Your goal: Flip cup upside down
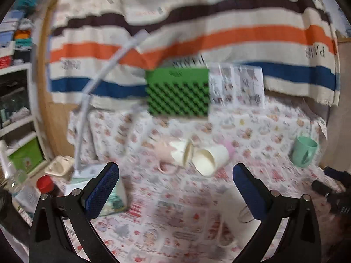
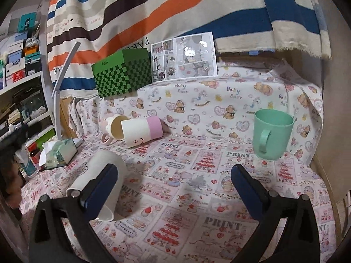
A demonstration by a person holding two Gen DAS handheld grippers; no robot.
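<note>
A mint green cup (image 2: 272, 134) stands upright, mouth up, handle toward me, at the right of the patterned cloth; it also shows in the left wrist view (image 1: 303, 151). A white and pink cup (image 2: 141, 134) lies on its side beside a pink spotted mug (image 2: 114, 129), also on its side; both are blurred in the left wrist view (image 1: 210, 159). A white mug (image 2: 98, 184) lies on its side by my right gripper's left finger. My right gripper (image 2: 175, 188) is open and empty. My left gripper (image 1: 175, 188) is open and empty above the cloth.
A green checkered box (image 2: 122, 73) and a comic sheet (image 2: 184, 55) stand on the raised back ledge under a striped blanket (image 2: 175, 6). A white desk lamp (image 2: 59, 83) and a tissue box (image 2: 59, 153) are at the left. Shelves (image 2: 19, 65) stand further left.
</note>
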